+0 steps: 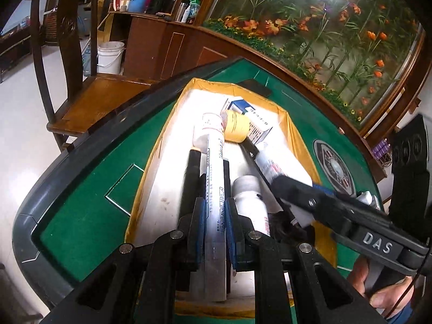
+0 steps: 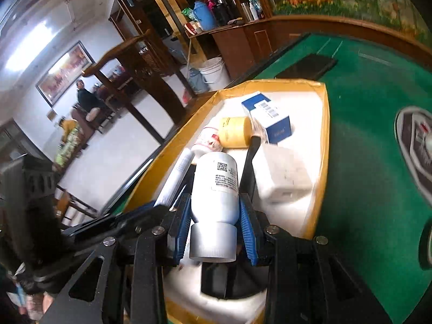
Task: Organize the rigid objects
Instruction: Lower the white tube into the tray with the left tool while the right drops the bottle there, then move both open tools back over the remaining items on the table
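My left gripper [image 1: 210,159] is shut on a long white marker pen [image 1: 214,189], which points into a yellow-rimmed tray [image 1: 293,137] lined with white foam. My right gripper [image 2: 222,156] is shut on a white bottle [image 2: 216,189] with a silver cap, also held over the tray [image 2: 325,124]. The two grippers sit side by side: the bottle [image 1: 248,193] shows to the right of the pen, and the pen [image 2: 176,178] to the left of the bottle. In the tray lie a yellow roll [image 2: 233,132], a blue-and-white carton [image 2: 270,118], a red-labelled white bottle [image 2: 208,140] and a white block [image 2: 280,175].
The tray rests on a green felt table [image 1: 81,216] with a dark raised rim. A flat black device [image 2: 307,67] lies beyond the tray, and a round emblem [image 1: 334,167] sits to the right. A wooden chair [image 1: 81,94] and a white bucket [image 1: 110,56] stand off the table's left side.
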Demonstrator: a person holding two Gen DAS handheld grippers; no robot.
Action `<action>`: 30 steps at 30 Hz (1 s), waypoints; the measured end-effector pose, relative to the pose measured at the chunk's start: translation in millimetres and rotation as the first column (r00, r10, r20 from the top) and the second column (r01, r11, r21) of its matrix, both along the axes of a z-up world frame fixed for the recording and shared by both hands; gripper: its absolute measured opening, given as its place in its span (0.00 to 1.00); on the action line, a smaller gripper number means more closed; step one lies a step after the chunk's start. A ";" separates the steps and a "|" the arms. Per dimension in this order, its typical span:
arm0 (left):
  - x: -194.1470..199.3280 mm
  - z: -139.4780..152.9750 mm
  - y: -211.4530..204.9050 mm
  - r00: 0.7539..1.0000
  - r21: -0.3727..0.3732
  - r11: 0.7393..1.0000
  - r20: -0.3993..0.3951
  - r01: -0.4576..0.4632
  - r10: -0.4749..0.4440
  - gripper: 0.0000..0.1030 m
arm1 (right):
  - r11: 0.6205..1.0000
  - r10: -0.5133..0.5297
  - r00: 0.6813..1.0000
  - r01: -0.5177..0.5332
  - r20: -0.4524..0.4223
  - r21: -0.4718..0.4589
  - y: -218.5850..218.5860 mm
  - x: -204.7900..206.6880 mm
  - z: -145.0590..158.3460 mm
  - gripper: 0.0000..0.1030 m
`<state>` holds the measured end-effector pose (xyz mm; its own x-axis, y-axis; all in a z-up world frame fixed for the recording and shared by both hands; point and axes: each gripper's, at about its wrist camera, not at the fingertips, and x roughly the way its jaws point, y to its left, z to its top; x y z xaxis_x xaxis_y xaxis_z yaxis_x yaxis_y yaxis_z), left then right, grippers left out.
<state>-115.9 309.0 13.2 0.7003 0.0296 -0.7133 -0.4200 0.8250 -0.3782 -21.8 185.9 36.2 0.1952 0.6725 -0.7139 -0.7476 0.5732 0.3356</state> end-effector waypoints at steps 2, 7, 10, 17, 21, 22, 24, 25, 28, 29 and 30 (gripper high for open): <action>3.3 -2.9 -1.9 1.000 0.005 1.000 -0.009 -0.001 0.001 0.14 | 1.000 -0.007 1.000 0.008 0.027 -0.016 6.0 -0.5 -0.9 0.33; 1.2 -2.0 -2.3 1.000 0.030 1.000 -0.015 -0.009 0.010 0.14 | 0.999 0.005 0.994 0.000 0.105 -0.047 13.6 -5.9 -2.9 0.33; 0.8 -1.6 -2.1 1.000 0.033 0.999 -0.019 -0.014 0.014 0.14 | 0.999 0.003 0.995 0.000 0.095 -0.035 11.5 -4.2 -3.6 0.33; 0.8 2.2 -4.1 1.000 0.037 0.999 -0.023 -0.019 0.020 0.15 | 1.000 0.009 0.998 -0.010 0.057 0.011 1.6 -0.9 -0.3 0.39; -0.7 6.6 -8.3 1.000 0.059 0.998 -0.021 -0.022 0.023 0.23 | 0.999 -0.003 0.999 0.001 0.042 0.045 -8.9 0.0 5.1 0.40; -1.1 7.5 -9.0 1.000 0.061 0.998 -0.019 -0.022 0.023 0.25 | 0.999 -0.006 0.999 0.004 0.035 0.051 -11.7 1.1 5.9 0.40; -0.8 9.6 -12.8 1.000 0.067 0.998 -0.017 -0.018 0.019 0.25 | 0.997 -0.015 1.000 0.014 0.009 0.070 -19.1 4.0 7.5 0.40; -0.6 10.9 -14.6 1.000 0.071 0.997 -0.017 -0.015 0.017 0.25 | 0.997 -0.018 1.000 0.018 -0.001 0.076 -22.2 5.1 7.6 0.40; -0.4 17.2 -21.0 1.000 0.087 0.996 -0.012 -0.005 0.006 0.25 | 0.995 -0.023 0.999 0.025 -0.023 0.096 -32.8 7.1 10.1 0.40; -0.2 19.3 -22.9 1.000 0.094 0.996 -0.012 -0.003 0.004 0.26 | 0.994 -0.026 0.999 0.029 -0.027 0.105 -38.2 7.7 11.7 0.40; 0.2 21.9 -25.7 1.000 0.102 0.995 -0.010 -0.001 0.002 0.31 | 0.993 -0.029 0.999 0.032 -0.028 0.112 -42.6 8.5 13.2 0.40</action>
